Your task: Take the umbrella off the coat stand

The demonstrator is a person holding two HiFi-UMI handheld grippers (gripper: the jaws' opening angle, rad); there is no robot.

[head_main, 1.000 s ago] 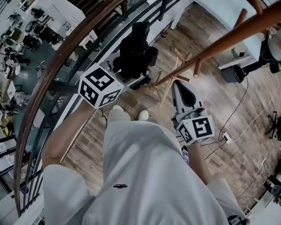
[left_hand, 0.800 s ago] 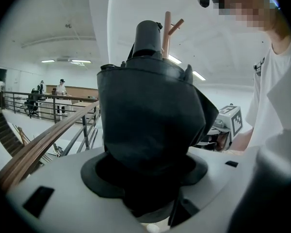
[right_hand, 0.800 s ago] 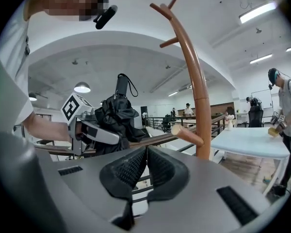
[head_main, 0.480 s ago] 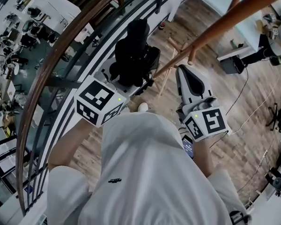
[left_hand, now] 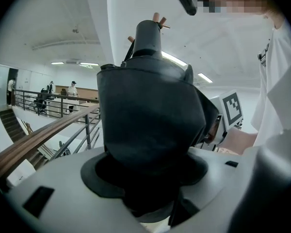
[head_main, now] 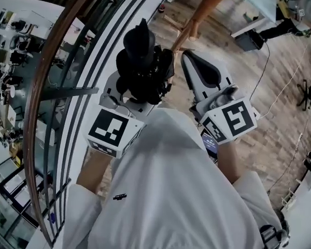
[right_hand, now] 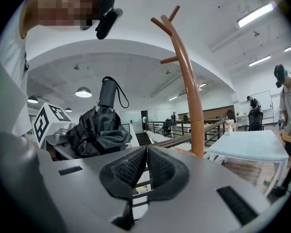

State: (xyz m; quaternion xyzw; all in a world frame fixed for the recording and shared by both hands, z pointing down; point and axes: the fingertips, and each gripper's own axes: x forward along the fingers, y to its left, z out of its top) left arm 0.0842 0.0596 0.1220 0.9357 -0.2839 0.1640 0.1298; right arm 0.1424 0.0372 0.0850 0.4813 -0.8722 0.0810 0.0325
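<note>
- The left gripper has its jaws clamped round the folded black umbrella, which sticks up out of them.
- The umbrella hangs apart from the coat stand, which rises farther off to its right.
- The right gripper has its jaws pressed together on nothing.
- A railing curves close by on the left, and bare wood floor lies to the right.

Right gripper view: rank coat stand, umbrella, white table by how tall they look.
1. coat stand
2. umbrella, though it sits nearest the camera, which inflates it
3. white table
</note>
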